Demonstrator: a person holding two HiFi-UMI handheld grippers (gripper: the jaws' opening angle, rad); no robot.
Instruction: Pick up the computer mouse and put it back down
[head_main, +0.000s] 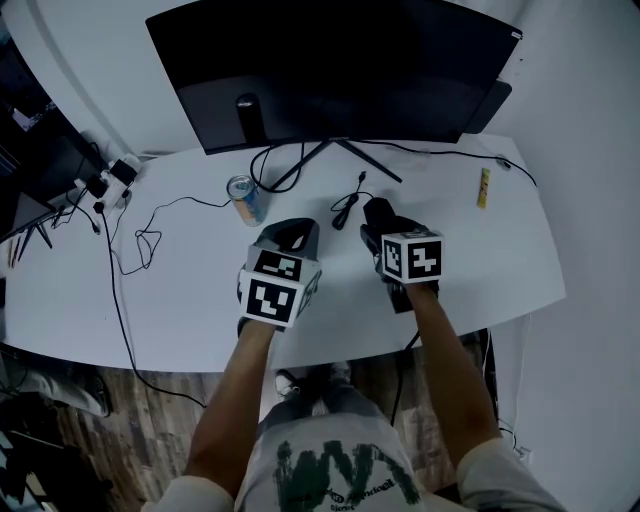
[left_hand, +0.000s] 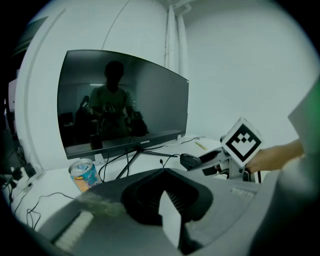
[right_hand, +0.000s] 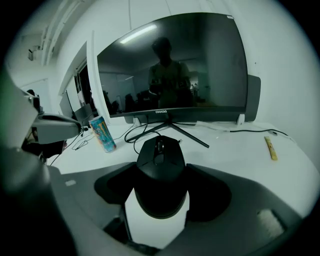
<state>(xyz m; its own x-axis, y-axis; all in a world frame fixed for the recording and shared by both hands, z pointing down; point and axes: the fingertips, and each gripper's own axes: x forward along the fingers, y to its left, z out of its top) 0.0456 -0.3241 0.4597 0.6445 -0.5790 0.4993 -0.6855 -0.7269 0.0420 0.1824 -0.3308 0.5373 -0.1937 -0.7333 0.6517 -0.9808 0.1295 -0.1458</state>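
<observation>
A black computer mouse (right_hand: 161, 172) sits between the jaws of my right gripper (right_hand: 162, 192), whose dark pads press on both of its sides. In the head view the mouse (head_main: 376, 214) pokes out ahead of the right gripper (head_main: 380, 226), low over the white desk (head_main: 180, 305) in front of the monitor stand. Its cable (head_main: 345, 205) curls on the desk to its left. My left gripper (head_main: 288, 236) hovers beside it on the left, jaws together and holding nothing (left_hand: 167, 197). The left gripper view catches the mouse (left_hand: 190, 160) at its right.
A curved black monitor (head_main: 330, 60) stands at the back of the desk. A drink can (head_main: 245, 198) stands left of the left gripper. A yellow stick (head_main: 484, 187) lies at the right. Loose cables (head_main: 140, 240) trail over the desk's left part.
</observation>
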